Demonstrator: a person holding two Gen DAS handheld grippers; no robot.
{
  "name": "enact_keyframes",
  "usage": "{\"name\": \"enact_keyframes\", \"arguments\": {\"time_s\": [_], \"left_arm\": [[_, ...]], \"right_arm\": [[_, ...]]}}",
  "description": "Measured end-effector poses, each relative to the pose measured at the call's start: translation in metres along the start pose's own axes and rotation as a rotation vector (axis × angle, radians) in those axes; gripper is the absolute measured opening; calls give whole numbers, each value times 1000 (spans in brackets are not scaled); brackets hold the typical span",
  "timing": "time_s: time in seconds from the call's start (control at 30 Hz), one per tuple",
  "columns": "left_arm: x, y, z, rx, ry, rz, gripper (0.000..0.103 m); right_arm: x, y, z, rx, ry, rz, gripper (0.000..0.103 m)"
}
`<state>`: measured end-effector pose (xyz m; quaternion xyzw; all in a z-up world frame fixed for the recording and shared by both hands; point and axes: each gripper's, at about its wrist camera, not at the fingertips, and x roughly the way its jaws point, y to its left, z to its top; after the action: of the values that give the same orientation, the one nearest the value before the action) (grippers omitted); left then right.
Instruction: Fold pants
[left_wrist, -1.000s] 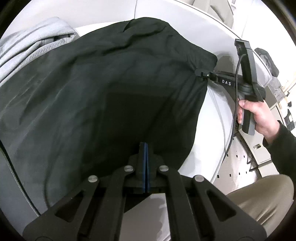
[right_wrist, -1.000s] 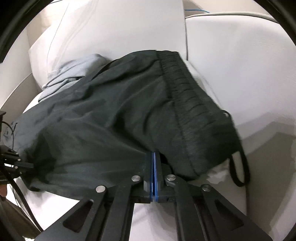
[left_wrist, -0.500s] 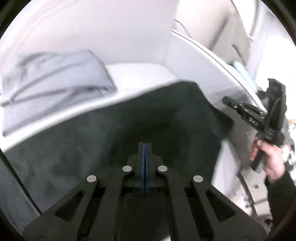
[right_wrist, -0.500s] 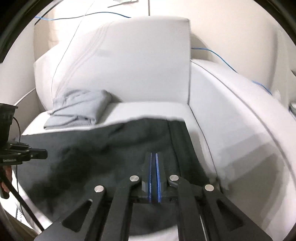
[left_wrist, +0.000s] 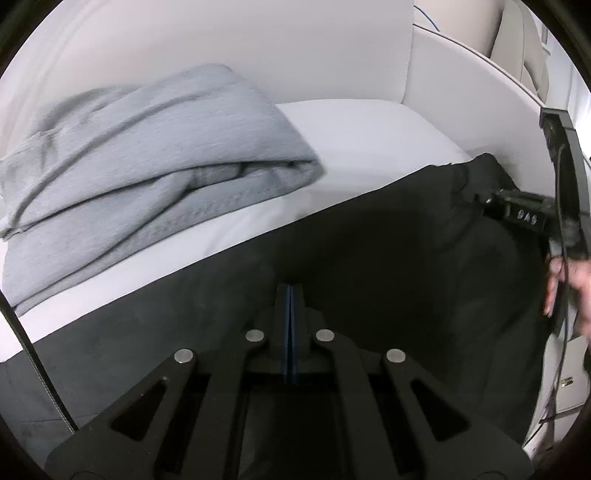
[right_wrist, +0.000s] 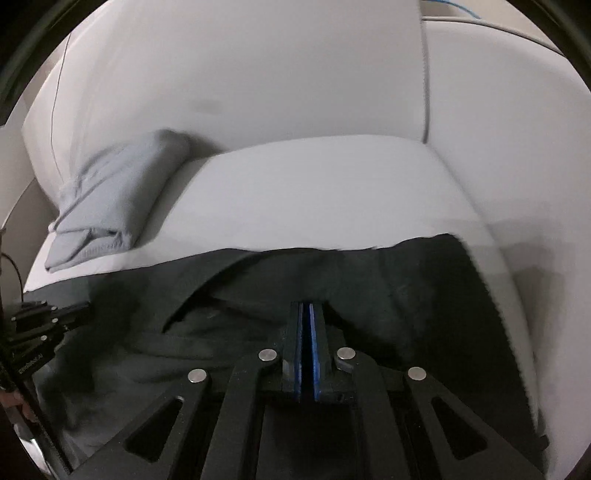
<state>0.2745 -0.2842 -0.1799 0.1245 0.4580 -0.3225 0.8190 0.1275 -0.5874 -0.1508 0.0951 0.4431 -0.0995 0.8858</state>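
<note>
The black pants (left_wrist: 388, 258) hang stretched between my two grippers above the front of a white armchair seat (left_wrist: 354, 133). My left gripper (left_wrist: 290, 291) is shut on one edge of the cloth. My right gripper (right_wrist: 306, 314) is shut on the other end, near the ribbed waistband (right_wrist: 484, 280). The right gripper also shows at the right of the left wrist view (left_wrist: 491, 197), pinching the cloth. The left gripper shows at the left edge of the right wrist view (right_wrist: 79, 310). The lower part of the pants is hidden under the grippers.
A folded grey garment (left_wrist: 140, 166) lies at the back left of the seat, also seen in the right wrist view (right_wrist: 118, 199). The chair's backrest (right_wrist: 258, 74) and right armrest (right_wrist: 498, 110) enclose the seat. A hand (left_wrist: 569, 288) holds the right gripper's handle.
Both grippers have lifted the pants off the seat and pulled them toward the front. The seat cushion and the grey garment, covered before, now show behind the stretched cloth.
</note>
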Motion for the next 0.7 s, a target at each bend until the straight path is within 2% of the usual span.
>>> {"name": "enact_keyframes", "arguments": {"time_s": [0.13, 0.23, 0.3, 0.37, 0.47, 0.5, 0.53, 0.6, 0.63, 0.67, 0.7], "left_arm": [[-2, 15, -8, -10, 1, 25, 0], [-9, 24, -17, -34, -11, 18, 0], [-11, 24, -17, -36, -4, 40, 0], [-23, 24, -21, -54, -2, 32, 0], [-60, 14, -25, -45, -52, 1, 0], [-79, 9, -28, -30, -84, -12, 0], [-95, 5, -31, -17, -108, -24, 4], [-125, -1, -38, -3, -150, -45, 19], [-146, -3, -44, -8, -181, -66, 40], [-164, -5, -49, -16, -206, -87, 62], [-186, -6, -55, -26, -242, -119, 69]], "right_arm": [[-13, -7, -2, -11, -22, -59, 0], [-19, -16, -7, -1, -48, -84, 0], [-14, -19, -11, -11, -39, -69, 0], [-19, -15, -7, -5, -34, -83, 0], [-45, -10, -18, 0, -86, -82, 4], [-62, -8, -26, 1, -110, -65, 8], [-81, -8, -38, 11, -130, -53, 12], [-114, -11, -64, 34, -163, -37, 34], [-131, -12, -80, 51, -188, -31, 43], [-150, -15, -100, 73, -211, -22, 66], [-165, -16, -114, 94, -231, -16, 85]]}}
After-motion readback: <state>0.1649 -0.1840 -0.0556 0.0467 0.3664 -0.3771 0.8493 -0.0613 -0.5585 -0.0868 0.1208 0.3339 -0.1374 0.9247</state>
